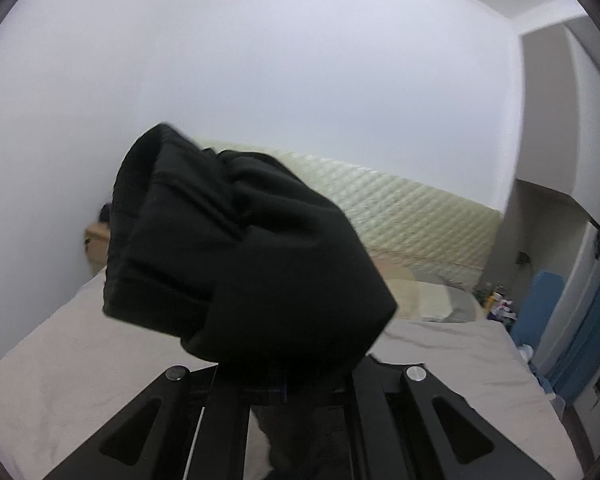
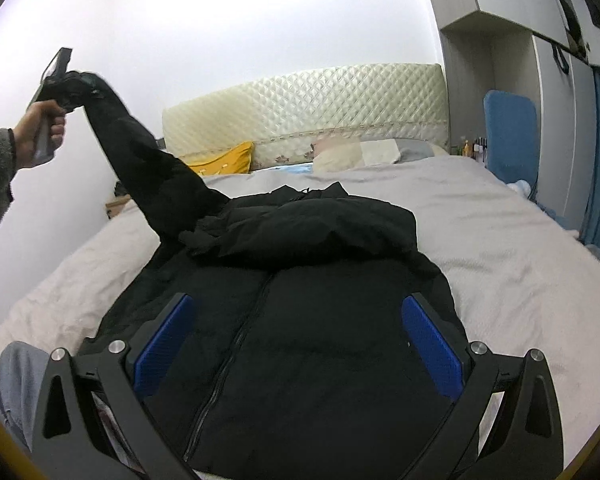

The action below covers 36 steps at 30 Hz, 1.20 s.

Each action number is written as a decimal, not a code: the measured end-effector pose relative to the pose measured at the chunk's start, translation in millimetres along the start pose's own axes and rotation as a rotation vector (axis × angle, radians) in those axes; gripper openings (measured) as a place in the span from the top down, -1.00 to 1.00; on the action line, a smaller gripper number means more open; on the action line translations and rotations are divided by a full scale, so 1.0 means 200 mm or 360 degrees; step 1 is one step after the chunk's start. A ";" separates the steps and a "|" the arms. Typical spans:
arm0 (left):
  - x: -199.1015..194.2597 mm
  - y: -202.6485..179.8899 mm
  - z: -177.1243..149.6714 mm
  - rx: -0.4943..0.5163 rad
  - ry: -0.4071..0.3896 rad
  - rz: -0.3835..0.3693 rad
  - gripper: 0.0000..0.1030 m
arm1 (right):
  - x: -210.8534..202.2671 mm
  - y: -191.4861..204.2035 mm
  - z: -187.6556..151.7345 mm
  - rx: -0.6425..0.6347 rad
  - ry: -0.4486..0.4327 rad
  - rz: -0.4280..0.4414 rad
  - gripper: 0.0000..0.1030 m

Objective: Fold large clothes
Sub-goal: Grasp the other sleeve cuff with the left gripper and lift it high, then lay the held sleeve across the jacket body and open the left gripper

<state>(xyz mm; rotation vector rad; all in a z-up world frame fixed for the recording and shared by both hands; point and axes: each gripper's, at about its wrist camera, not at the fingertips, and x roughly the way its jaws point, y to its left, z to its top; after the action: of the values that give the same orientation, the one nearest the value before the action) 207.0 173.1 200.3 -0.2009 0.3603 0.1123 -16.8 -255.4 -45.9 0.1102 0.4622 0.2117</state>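
A black zip-up jacket (image 2: 300, 360) lies front up on the bed, its hood bunched at the far end. Its left sleeve (image 2: 148, 160) is stretched up and away to the left. My left gripper (image 2: 70, 80), held in a person's hand (image 2: 40, 132), is shut on the cuff. In the left wrist view the bunched sleeve (image 1: 240, 248) fills the middle and hides the fingertips of the left gripper (image 1: 284, 376). My right gripper (image 2: 296, 344) hovers open over the jacket's chest, its blue pads (image 2: 168, 344) wide apart on either side of the zip, gripping nothing.
The bed's grey sheet (image 2: 500, 248) spreads around the jacket. A quilted cream headboard (image 2: 320, 104), a yellow pillow (image 2: 224, 162) and pale pillows lie at the far end. Wardrobes (image 2: 500, 60) and a blue board (image 2: 508, 132) stand right. A cardboard box (image 1: 96, 244) sits by the left wall.
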 end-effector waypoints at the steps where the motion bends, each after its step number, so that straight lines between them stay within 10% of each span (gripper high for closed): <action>1: 0.00 -0.08 -0.01 0.0037 -0.0002 -0.0016 0.91 | -0.01 -0.01 -0.01 -0.0002 -0.0001 0.0002 -1.00; 14: 0.06 -0.95 -0.31 0.0309 0.0131 -0.0321 0.91 | -0.24 -0.26 0.04 0.0221 -0.0139 -0.0067 -1.00; 20: 0.18 -1.31 -0.51 0.0564 0.0188 -0.0283 0.91 | -0.25 -0.38 0.04 0.0292 -0.0126 -0.0139 -1.00; 36: 0.70 -1.90 -1.51 0.0868 0.0549 -0.0414 0.83 | -0.12 -0.58 -0.03 0.0483 0.0056 -0.0146 -1.00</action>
<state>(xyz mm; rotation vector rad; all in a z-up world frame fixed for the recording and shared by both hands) 289.5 -252.2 -59.1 0.2778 0.6887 -0.2807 -20.1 -373.8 -58.0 0.3818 0.5309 0.0518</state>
